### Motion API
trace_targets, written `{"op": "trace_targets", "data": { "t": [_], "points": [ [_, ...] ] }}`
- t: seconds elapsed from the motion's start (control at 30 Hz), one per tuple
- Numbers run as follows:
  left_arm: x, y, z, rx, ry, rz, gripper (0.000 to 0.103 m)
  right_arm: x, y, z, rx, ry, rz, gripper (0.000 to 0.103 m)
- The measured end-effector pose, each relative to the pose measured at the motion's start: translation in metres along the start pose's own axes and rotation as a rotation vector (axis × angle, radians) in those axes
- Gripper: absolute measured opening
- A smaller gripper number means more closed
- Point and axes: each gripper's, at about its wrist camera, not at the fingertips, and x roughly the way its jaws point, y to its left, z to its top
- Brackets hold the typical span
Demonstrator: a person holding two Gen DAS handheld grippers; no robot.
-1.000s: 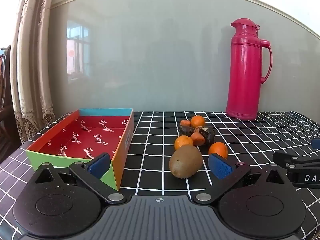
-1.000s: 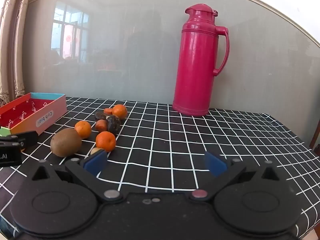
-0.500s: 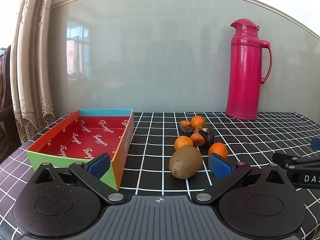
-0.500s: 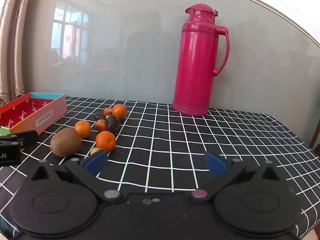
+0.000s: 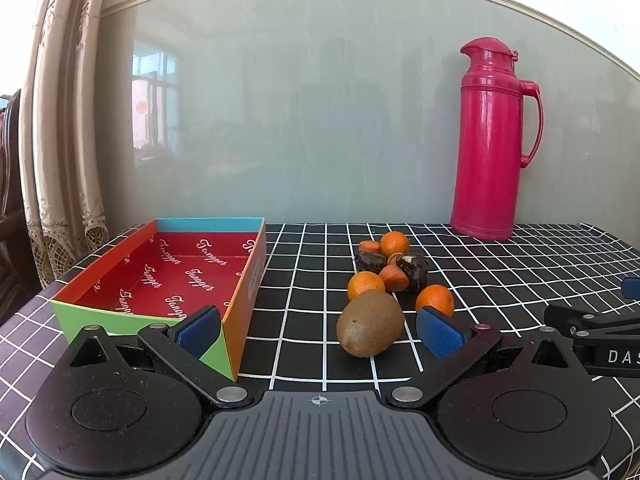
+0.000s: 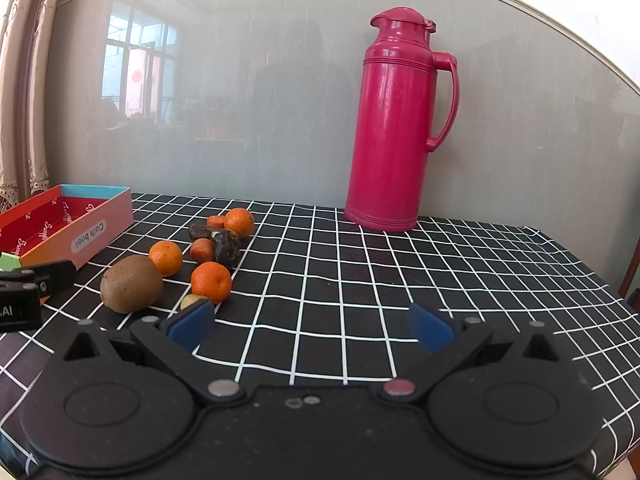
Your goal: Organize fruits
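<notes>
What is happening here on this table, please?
A person holds two grippers above a checkered table to sort fruit. Both the left gripper and the right gripper are open and hold nothing. A kiwi, three small oranges and some darker pieces lie in a loose group on the cloth. The kiwi lies just ahead of the left gripper, nearer its right finger. The colourful box on the left has no fruit in it yet. A pink thermos stands at the back.

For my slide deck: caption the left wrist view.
Open left tool faces a kiwi and small oranges beside an empty red box on a checked tablecloth.
</notes>
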Motion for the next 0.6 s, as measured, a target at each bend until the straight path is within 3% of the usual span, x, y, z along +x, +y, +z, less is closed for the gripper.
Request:
{"op": "trace_targets", "data": {
  "t": [0.6],
  "points": [
    [-0.0012, 0.0009, -0.0002, 0.000, -0.002, 0.000, 0.103, 0.0002, 0.0004, 0.0004, -0.002, 0.001, 0.000, 0.103]
  ]
}}
